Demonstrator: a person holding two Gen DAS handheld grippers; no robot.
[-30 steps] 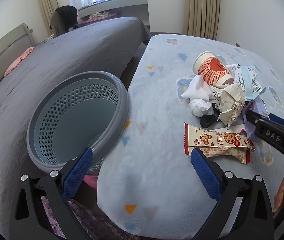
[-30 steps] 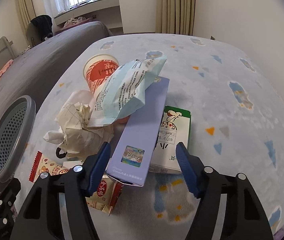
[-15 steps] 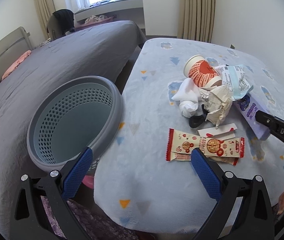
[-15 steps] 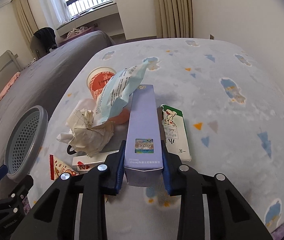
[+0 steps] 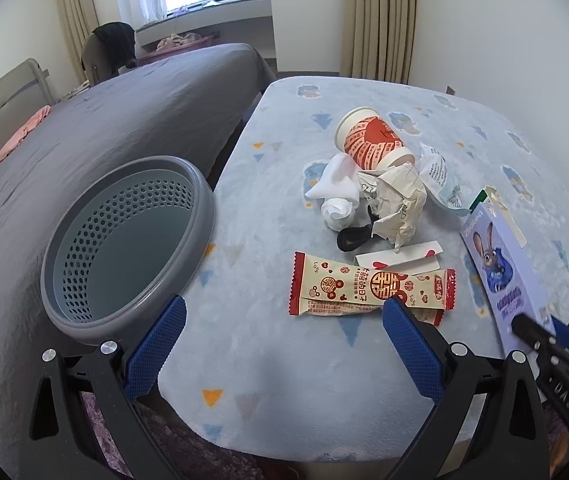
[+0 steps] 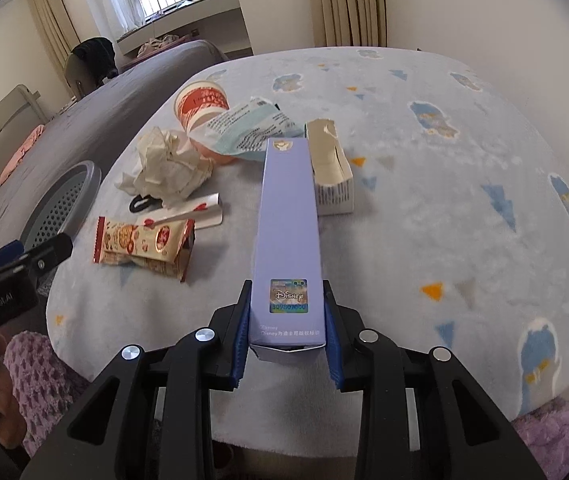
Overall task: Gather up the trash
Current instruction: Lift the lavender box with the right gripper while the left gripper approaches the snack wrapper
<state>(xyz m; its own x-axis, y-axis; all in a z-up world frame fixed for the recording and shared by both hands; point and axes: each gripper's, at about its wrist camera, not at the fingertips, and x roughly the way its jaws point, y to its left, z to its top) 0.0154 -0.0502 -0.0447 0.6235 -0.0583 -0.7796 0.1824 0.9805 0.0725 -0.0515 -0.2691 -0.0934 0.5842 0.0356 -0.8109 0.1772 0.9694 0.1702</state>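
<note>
My right gripper point(image 6: 287, 312) is shut on a long purple Disney box point(image 6: 287, 216) and holds it lifted above the table; the box also shows in the left wrist view point(image 5: 500, 264). My left gripper point(image 5: 280, 344) is open and empty, low at the table's near edge, between the grey perforated bin point(image 5: 124, 236) and a red-and-cream snack wrapper point(image 5: 368, 288). Trash lies in a pile: a red paper cup point(image 5: 368, 140), crumpled paper point(image 5: 396, 200), a white tissue point(image 5: 336, 196), a blue-white packet point(image 6: 248, 128), a small white carton point(image 6: 330, 172).
The light blue patterned table cover point(image 6: 444, 220) spreads to the right. A grey bed point(image 5: 124, 120) lies left, with the bin standing between bed and table. A black clip point(image 5: 354, 236) and a white paper strip point(image 5: 400, 256) lie by the pile.
My right gripper closed on the purple box and lifted it back from the pile. The left gripper drew back from the table, still open.
</note>
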